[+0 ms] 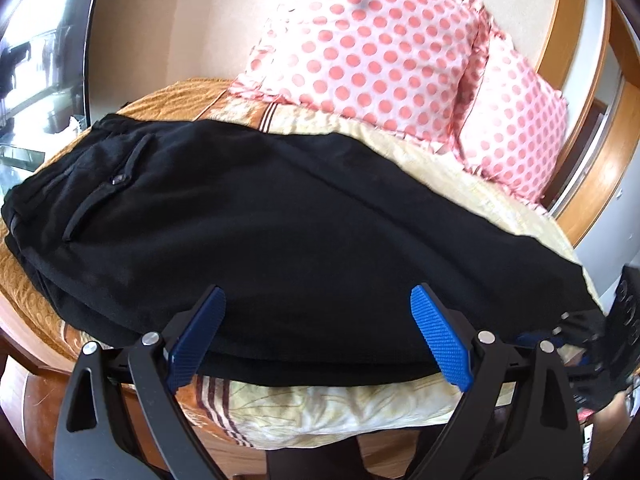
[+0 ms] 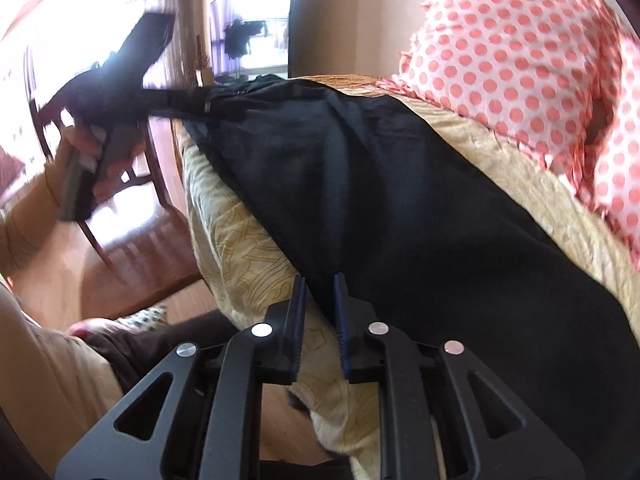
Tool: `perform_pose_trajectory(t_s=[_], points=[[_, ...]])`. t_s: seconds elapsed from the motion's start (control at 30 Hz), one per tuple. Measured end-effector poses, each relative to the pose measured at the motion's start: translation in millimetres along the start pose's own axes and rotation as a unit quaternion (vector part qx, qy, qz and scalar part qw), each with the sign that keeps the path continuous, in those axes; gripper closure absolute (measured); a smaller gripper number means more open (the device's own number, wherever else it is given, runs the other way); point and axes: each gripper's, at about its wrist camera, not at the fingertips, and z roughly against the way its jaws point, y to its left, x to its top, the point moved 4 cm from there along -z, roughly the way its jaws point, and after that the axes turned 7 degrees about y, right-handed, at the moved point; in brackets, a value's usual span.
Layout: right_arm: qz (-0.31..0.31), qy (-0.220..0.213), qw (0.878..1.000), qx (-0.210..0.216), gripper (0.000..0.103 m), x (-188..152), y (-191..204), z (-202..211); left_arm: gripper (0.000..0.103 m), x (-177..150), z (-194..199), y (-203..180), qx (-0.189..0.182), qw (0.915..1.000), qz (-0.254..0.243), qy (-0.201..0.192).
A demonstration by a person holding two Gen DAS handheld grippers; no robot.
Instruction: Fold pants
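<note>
Black pants (image 1: 300,220) lie lengthwise across the bed, folded leg on leg, with the waist and a back pocket at the left of the left wrist view. My left gripper (image 1: 320,312) stands wide open over the near edge of the pants, with its blue pads (image 1: 440,336) above the cloth and not pressing it. In the right wrist view the pants (image 2: 400,200) run from upper left to lower right. My right gripper (image 2: 320,292) has its jaws a narrow gap apart at the near edge of the leg; bedspread shows between the pads, so they are not pressing the cloth. The left gripper (image 2: 212,102) is held by a hand (image 2: 80,140) at the waist end.
The bed has a yellow patterned bedspread (image 1: 460,184) and two pink polka-dot pillows (image 1: 368,40) against a wooden headboard (image 1: 576,40). A wooden chair (image 2: 132,184) stands on the wooden floor (image 2: 132,280) beside the bed. The near bed edge drops off just below both grippers.
</note>
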Motion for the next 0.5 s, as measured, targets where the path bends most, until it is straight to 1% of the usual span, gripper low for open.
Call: perform_pose_trajectory(t_s=[0.07,0.1,0.13,0.2,0.23,0.27,0.3,0.33,0.4,0.5], points=[[-0.036,-0.013,0.999,0.020,0.086,3,-14,11,0.009,-3,-1,1,0.003,1.0000,-0.002,-0.002],[-0.065,-0.032,0.997,0.028,0.085,10,-29,23,0.009,-5,-1,1,0.006,1.0000,-0.004,-0.006],[-0.079,-0.043,0.996,0.026,0.084,15,-38,29,0.009,-5,-1,0,0.008,0.9999,-0.004,-0.008],[-0.110,-0.067,0.992,0.009,0.073,33,-65,39,0.009,-6,-3,0,0.013,0.9998,-0.005,-0.011],[-0.116,-0.069,0.991,-0.013,0.061,43,-77,39,0.009,-7,-3,0,0.015,0.9998,-0.005,-0.013],[-0.114,-0.063,0.991,-0.034,0.055,52,-87,36,0.009,-8,-3,0,0.017,0.9997,-0.006,-0.016],[-0.102,-0.050,0.992,-0.062,0.055,64,-100,27,0.008,-9,-2,0,0.018,0.9997,-0.007,-0.017],[-0.093,-0.038,0.992,-0.078,0.055,72,-107,18,0.008,-9,-2,0,0.019,0.9996,-0.008,-0.018],[-0.079,-0.006,0.993,-0.085,0.055,87,-125,-4,0.007,-9,-2,-1,0.020,0.9995,-0.012,-0.019],[-0.077,0.037,0.995,-0.055,0.055,98,-143,-38,0.005,-9,-3,-2,0.017,0.9995,-0.020,-0.020]])
